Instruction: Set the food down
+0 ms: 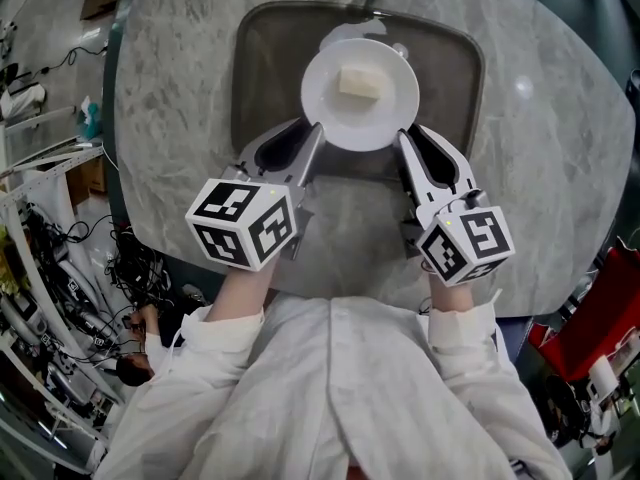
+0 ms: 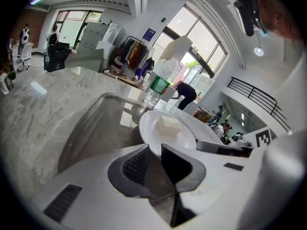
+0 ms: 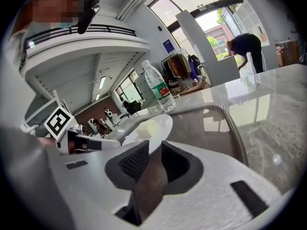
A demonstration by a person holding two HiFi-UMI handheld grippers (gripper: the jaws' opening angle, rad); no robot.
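My left gripper (image 1: 315,134) and right gripper (image 1: 405,138) both pinch the rim of the white plate (image 1: 328,120). The pale food block (image 1: 361,83) sits in the plate's middle, over the grey tray (image 1: 262,78). I think I must next lower the plate flat, then let go. Its underside is hidden, so I can't tell if it touches the tray.

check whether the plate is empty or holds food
Holds food: a pale block lies in the middle of the white plate.
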